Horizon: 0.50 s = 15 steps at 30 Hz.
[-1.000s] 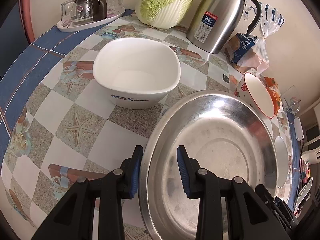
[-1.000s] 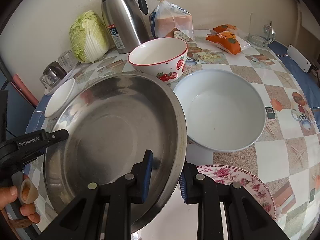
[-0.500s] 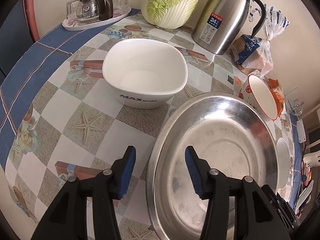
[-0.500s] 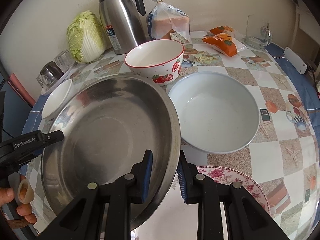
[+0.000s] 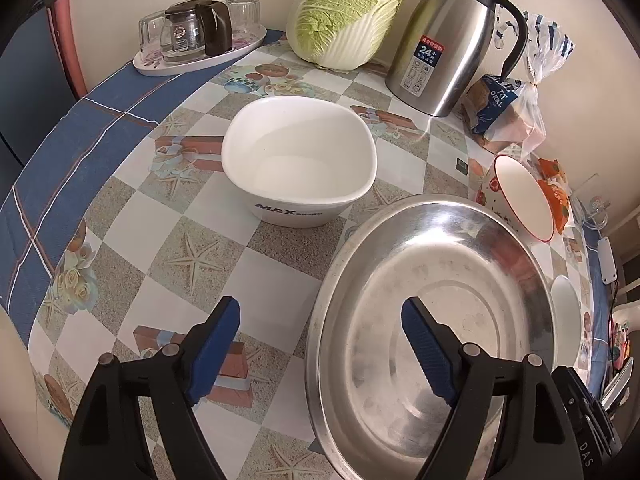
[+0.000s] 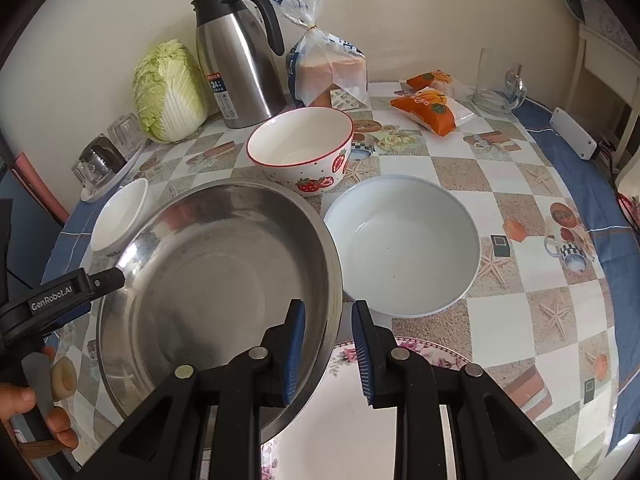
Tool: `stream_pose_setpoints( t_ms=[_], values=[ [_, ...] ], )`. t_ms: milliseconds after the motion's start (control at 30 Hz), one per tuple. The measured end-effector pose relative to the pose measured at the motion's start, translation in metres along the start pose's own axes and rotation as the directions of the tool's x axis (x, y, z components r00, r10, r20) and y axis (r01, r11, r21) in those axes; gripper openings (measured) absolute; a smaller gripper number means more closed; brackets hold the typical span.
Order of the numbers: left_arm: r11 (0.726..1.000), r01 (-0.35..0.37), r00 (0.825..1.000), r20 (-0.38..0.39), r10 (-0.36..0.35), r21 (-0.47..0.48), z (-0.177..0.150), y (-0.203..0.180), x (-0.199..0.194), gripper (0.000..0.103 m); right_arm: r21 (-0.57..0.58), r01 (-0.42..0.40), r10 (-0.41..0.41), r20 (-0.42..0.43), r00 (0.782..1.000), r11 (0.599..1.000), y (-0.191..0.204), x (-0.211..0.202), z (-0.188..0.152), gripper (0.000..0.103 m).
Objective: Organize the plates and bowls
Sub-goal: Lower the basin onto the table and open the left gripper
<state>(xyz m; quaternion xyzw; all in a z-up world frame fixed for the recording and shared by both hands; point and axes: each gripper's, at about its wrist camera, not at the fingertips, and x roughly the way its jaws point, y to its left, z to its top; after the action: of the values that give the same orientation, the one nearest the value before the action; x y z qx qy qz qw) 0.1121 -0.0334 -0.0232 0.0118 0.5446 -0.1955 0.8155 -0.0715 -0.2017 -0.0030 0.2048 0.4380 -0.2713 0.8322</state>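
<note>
A wide steel basin [image 5: 440,320] sits tilted over the checked tablecloth. My right gripper [image 6: 328,312] is shut on its near right rim, one pad inside the basin [image 6: 216,272] and one outside. My left gripper [image 5: 320,320] is opening. Its blue pads stand wide on either side of the basin's left rim without touching it. A white square bowl [image 5: 300,168] stands just beyond. A strawberry-patterned bowl [image 6: 300,148] and a large pale bowl [image 6: 404,244] stand to the basin's right. A floral plate [image 6: 360,400] lies under my right gripper.
At the back stand a steel thermos jug [image 6: 240,64], a cabbage [image 5: 344,12], a bag of bread [image 6: 328,68] and a tray of glasses [image 5: 200,40]. Orange snack packs [image 6: 428,104] and a glass mug [image 6: 496,84] lie far right. A person's hand [image 6: 24,400] holds the left gripper.
The left jaws have spread wide and let go of the basin's left rim. The right gripper keeps its hold and has lifted the basin a little.
</note>
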Motion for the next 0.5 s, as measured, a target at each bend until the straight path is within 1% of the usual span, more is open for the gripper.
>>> stream_pose_setpoints(
  t_ms=[100, 133, 200, 267, 300, 333, 367, 400, 500],
  values=[
    [1.000, -0.013, 1.000, 0.007, 0.013, -0.008, -0.001, 0.003, -0.001, 0.085, -0.005, 0.008, -0.008, 0.005, 1.000, 1.000, 0.001, -0.003, 0.000, 0.027],
    [1.000, -0.006, 1.000, 0.010, 0.006, -0.012, -0.001, 0.004, -0.002, 0.090, -0.006, 0.012, -0.012, 0.005, 1.000, 1.000, 0.001, -0.004, 0.000, 0.029],
    [0.999, 0.025, 0.999, 0.021, -0.024, -0.020, -0.002, 0.007, -0.005, 0.095, -0.005, 0.013, -0.013, 0.006, 1.000, 1.000, 0.001, -0.006, -0.001, 0.031],
    [0.999, 0.032, 0.999, 0.039, -0.031, -0.017, -0.002, 0.007, -0.008, 0.095, -0.006, 0.015, -0.015, 0.006, 1.000, 1.000, 0.001, -0.007, -0.002, 0.033],
    [0.999, 0.030, 0.998, 0.050, -0.029, -0.011, -0.003, 0.006, -0.011, 0.095, -0.008, 0.017, -0.017, 0.008, 1.000, 1.000, 0.001, -0.008, -0.003, 0.037],
    [1.000, 0.028, 0.998, 0.062, -0.028, -0.006, -0.003, 0.006, -0.013, 0.095, -0.009, 0.018, -0.018, 0.011, 1.000, 1.000, 0.001, -0.009, -0.004, 0.050],
    [1.000, 0.026, 0.997, 0.072, -0.026, -0.002, -0.003, 0.006, -0.016, 0.095, -0.008, 0.019, -0.019, 0.015, 1.000, 1.000, 0.001, -0.010, -0.005, 0.057],
    [1.000, 0.027, 0.996, 0.083, -0.027, 0.000, -0.004, 0.006, -0.018, 0.095, -0.008, 0.019, -0.018, 0.021, 1.000, 1.000, 0.001, -0.011, -0.006, 0.067],
    [0.999, 0.038, 0.993, 0.111, -0.037, -0.008, -0.006, 0.009, -0.025, 0.095, -0.015, 0.011, -0.011, 0.028, 1.000, 1.000, 0.002, -0.014, -0.010, 0.070]
  ],
)
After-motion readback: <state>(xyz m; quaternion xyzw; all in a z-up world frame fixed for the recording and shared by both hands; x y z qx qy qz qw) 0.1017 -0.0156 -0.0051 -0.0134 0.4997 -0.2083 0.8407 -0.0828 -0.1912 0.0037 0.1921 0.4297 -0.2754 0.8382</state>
